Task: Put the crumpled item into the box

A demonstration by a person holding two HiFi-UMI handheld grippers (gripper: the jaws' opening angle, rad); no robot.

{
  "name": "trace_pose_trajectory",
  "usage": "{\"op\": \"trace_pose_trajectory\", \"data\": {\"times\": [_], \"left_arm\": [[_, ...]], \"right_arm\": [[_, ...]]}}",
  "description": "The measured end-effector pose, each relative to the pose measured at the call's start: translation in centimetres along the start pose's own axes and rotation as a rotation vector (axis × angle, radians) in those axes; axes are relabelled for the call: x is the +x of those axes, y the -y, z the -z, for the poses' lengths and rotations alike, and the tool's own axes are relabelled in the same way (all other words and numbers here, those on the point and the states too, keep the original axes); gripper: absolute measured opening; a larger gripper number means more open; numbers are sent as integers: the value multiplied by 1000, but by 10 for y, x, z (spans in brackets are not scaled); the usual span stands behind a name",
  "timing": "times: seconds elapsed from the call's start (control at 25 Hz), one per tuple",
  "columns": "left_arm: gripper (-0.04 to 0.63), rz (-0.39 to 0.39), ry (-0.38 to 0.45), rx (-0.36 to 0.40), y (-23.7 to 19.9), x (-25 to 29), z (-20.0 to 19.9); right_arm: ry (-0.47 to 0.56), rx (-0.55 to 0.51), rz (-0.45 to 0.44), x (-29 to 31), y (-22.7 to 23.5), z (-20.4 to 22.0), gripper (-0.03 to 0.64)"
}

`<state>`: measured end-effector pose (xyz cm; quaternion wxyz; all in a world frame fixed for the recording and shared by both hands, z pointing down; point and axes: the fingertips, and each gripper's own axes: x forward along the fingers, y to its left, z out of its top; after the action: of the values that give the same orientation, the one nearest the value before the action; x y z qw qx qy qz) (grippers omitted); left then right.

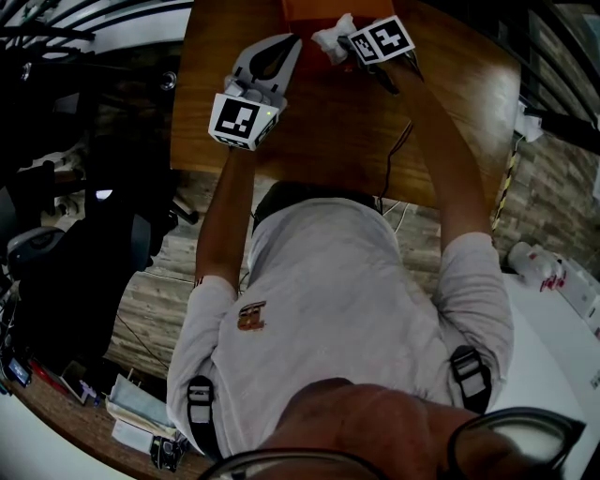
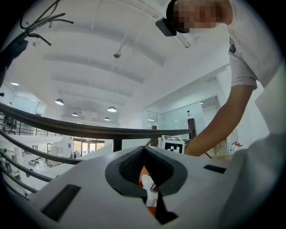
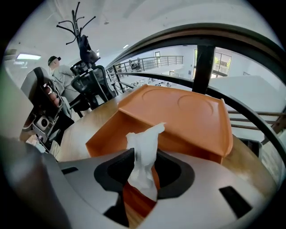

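Note:
The crumpled item is a white tissue point(image 1: 333, 39) at the far edge of the wooden table point(image 1: 319, 141), right beside the orange box point(image 1: 314, 7). In the right gripper view the tissue point(image 3: 144, 143) stands upright between the jaws of my right gripper point(image 3: 145, 154). The jaws stand apart and it sits loosely between them. Just beyond it is the orange box point(image 3: 178, 112), its lid raised. My left gripper point(image 1: 292, 42) rests on the table to the left, pointing at the box, jaws shut and empty point(image 2: 143, 150). Past its jaws show the tissue point(image 2: 149, 190) and a bit of orange.
A black cable point(image 1: 389, 155) runs across the table near my right arm. A black office chair point(image 1: 84, 262) stands left of the table. In the right gripper view, office chairs point(image 3: 91, 85), a coat stand point(image 3: 82, 27) and a person point(image 3: 56, 67) are beyond the table, with a dark railing point(image 3: 205, 58) behind the box.

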<state>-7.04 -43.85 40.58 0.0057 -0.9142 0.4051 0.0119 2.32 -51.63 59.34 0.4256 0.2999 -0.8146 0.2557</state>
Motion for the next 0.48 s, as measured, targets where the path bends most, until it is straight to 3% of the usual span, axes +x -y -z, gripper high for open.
{"op": "trace_pose_trajectory", "data": {"times": [0.2, 0.48], "left_arm": [[20, 3, -7, 3, -1, -1, 3], [20, 21, -5, 4, 4, -4, 6]], "right_arm": [[-24, 1, 56, 1, 11, 7, 198], [16, 22, 122, -14, 20, 5, 212]]}}
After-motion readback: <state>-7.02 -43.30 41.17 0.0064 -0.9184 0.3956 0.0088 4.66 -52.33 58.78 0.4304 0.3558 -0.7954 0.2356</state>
